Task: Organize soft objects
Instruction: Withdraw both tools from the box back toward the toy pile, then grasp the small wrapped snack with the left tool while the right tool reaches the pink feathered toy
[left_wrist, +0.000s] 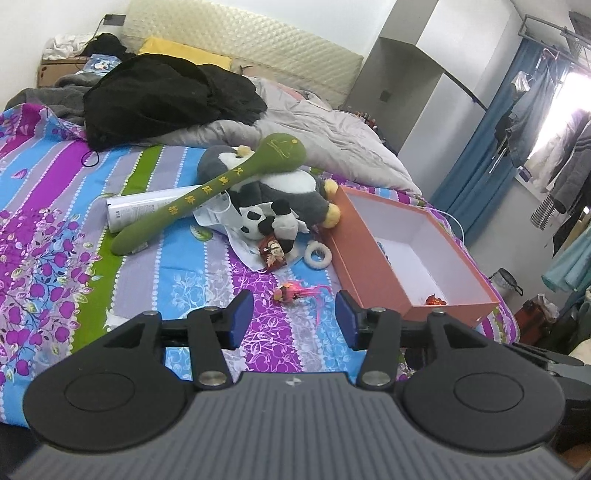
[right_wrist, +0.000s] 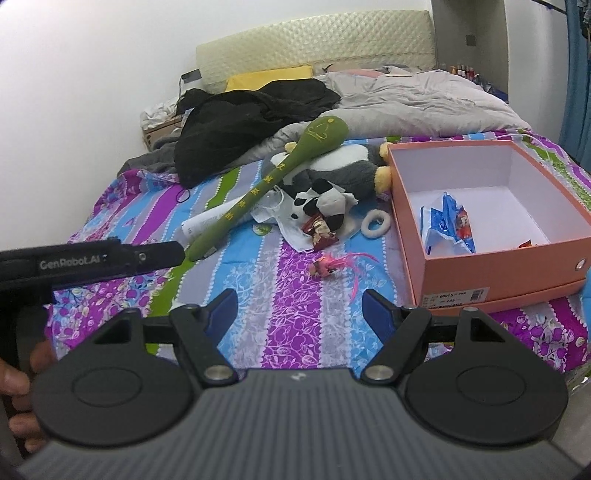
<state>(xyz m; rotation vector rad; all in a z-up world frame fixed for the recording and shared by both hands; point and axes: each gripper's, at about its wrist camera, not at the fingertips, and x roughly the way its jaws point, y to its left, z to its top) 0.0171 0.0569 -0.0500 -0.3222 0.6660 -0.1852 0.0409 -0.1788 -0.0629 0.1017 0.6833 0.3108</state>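
From the left wrist we see our left tool (left_wrist: 294, 317) with its jaws apart and nothing between them, hanging over the striped bedsheet (left_wrist: 207, 266). At twelve o'clock lies the heap of soft things: one long green plush spoon (left_wrist: 207, 192), one grey-and-white plush penguin (left_wrist: 280, 184) under it, and one small black-and-white plush cow (left_wrist: 266, 221) in front. At one o'clock a white fuzzy ring (left_wrist: 317, 255) sits just beside the orange box (left_wrist: 373, 273). Right ahead of the tool lies one small pink doll (left_wrist: 291, 291).

From the right wrist our right tool (right_wrist: 300, 310) also stands open and empty. The orange box (right_wrist: 491, 273) is at two o'clock; in it we count one blue-and-white packet (right_wrist: 448, 221) and a small red scrap, no plush. The green spoon (right_wrist: 266, 184), penguin (right_wrist: 351, 166) and cow (right_wrist: 321, 206) crowd at twelve o'clock, the ring (right_wrist: 376, 223) at one, the pink doll (right_wrist: 325, 266) nearest. The other tool's black arm (right_wrist: 110, 258) crosses at nine o'clock.

We judge the sorting barely begun: all three plush toys, the ring and the doll remain on the bed.
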